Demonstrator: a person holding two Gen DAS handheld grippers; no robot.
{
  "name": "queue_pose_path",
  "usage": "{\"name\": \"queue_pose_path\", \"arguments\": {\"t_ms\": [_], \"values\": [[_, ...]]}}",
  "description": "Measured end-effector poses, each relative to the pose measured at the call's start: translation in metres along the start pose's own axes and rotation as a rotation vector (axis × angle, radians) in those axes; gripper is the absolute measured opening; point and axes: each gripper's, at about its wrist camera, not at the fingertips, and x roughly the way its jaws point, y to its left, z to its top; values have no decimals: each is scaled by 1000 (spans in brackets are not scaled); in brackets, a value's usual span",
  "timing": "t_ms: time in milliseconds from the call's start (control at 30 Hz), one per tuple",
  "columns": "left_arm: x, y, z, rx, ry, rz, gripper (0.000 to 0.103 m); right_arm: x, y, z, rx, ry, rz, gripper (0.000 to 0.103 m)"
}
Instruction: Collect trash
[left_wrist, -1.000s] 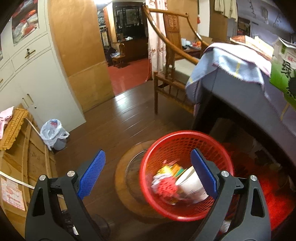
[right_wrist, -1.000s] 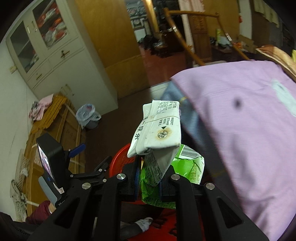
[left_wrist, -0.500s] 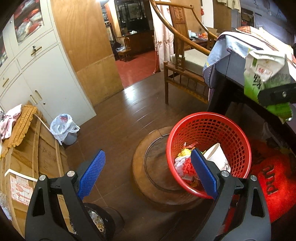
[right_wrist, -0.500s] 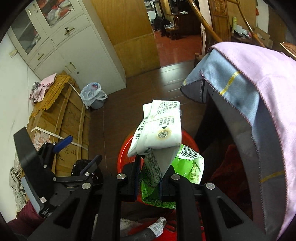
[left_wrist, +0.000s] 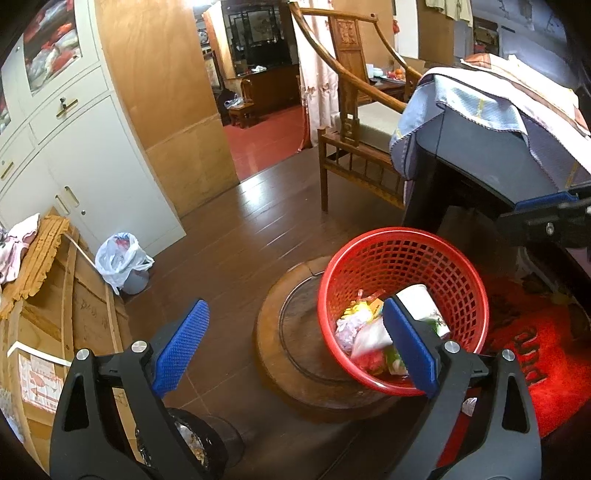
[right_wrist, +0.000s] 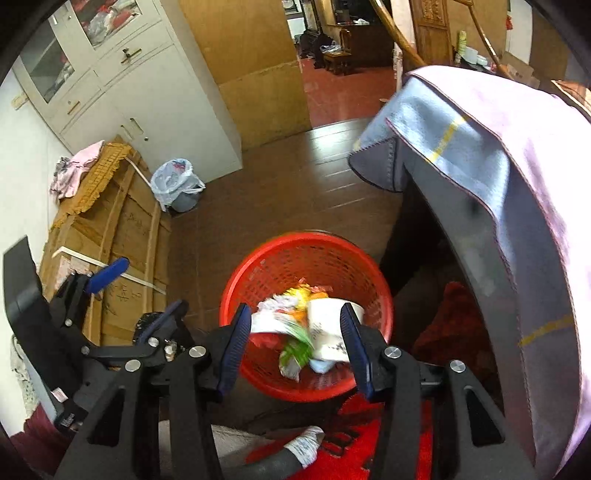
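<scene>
A red mesh basket (left_wrist: 402, 254) stands on a round wooden stool (left_wrist: 295, 354); it also shows in the right wrist view (right_wrist: 310, 254). It holds wrappers, a white paper cup (right_wrist: 328, 332) and a green-and-white carton (right_wrist: 295, 350), blurred. My right gripper (right_wrist: 295, 347) is open and empty right above the basket. My left gripper (left_wrist: 291, 347) is open and empty, above the stool to the basket's left; it shows in the right wrist view (right_wrist: 133, 291).
A dark table draped with a blue and pink cloth (right_wrist: 498, 155) stands right of the basket. A wooden armchair (left_wrist: 354, 122) stands behind. A small bin with a white bag (left_wrist: 123, 264) and a cardboard box (right_wrist: 118, 236) stand left. A red mat (left_wrist: 532, 350) lies beneath.
My right gripper opened and let go of the green-and-white carton, which dropped into the red basket. The left gripper stayed open and drew back a little.
</scene>
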Motion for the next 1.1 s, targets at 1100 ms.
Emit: {"name": "queue_pose_path", "arguments": {"t_ms": [1100], "values": [[-11,-16,6,44,-5,-17,94,-4,-20,-57,30,45,-74,59]]}}
